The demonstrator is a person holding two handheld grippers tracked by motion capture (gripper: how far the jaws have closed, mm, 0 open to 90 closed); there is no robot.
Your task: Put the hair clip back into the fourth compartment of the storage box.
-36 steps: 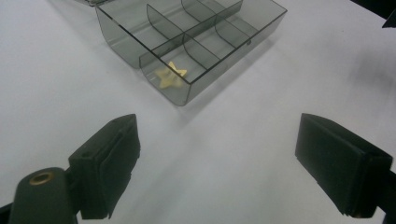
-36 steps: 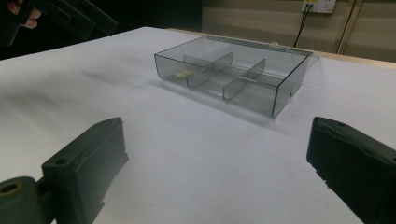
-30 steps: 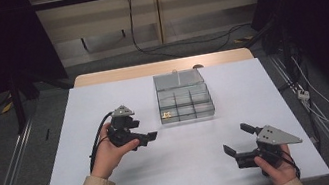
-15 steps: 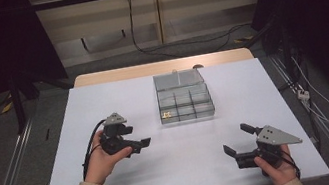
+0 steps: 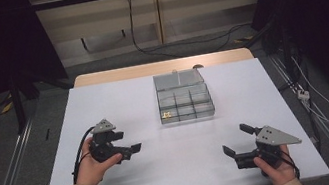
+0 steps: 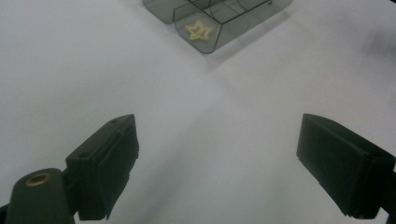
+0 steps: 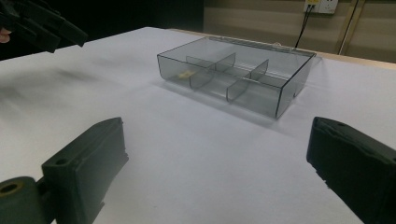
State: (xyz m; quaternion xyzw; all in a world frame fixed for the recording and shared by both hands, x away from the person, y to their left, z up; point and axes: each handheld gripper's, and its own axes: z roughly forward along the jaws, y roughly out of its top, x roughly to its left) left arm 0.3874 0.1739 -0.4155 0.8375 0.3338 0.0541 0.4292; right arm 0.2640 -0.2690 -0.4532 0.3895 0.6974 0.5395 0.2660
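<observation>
Sorting of small parts into the clear compartment box is judged to be the work in hand, and it appears to be at a pause or near an end. Of all that is laid out, the white worktop is the largest, and nothing loose is seen lying on its bare surface. The compartment box is set toward the far middle of it, with its lid folded back and its interior split by dividers into several cells. Well apart from the box, the left hand-held gripper is held above the near left of the worktop with its jaws spread wide and nothing between them, as is confirmed in the left gripper view. The right hand-held gripper is held at the near right, likewise spread and empty, its jaws turned toward the box. Smallest of all, a yellow star-shaped piece is seen lying flat in the front corner cell nearest the left hand-held gripper. That piece is judged to be placed already; the other cells look empty, and whether more pieces are to follow cannot be told.
</observation>
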